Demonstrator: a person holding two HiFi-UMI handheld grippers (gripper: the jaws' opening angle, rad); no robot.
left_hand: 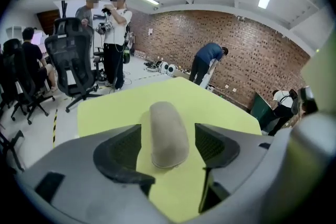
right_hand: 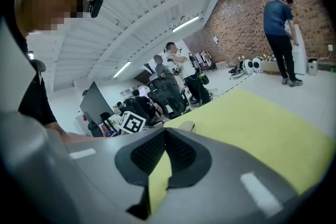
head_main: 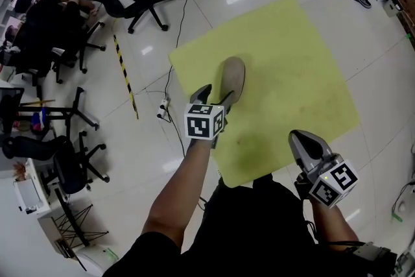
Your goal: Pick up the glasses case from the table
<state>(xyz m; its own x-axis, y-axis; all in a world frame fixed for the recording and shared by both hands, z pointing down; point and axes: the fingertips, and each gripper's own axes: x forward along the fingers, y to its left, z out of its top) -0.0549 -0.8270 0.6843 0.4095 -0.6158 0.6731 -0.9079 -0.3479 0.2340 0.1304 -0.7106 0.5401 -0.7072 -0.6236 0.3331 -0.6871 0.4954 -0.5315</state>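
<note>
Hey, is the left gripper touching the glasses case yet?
Apart. In the left gripper view, yellow table shows between each jaw of the left gripper and the glasses case.

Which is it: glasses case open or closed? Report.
Closed: the glasses case lies flat on the yellow table as one rounded shell, no lid raised.
</note>
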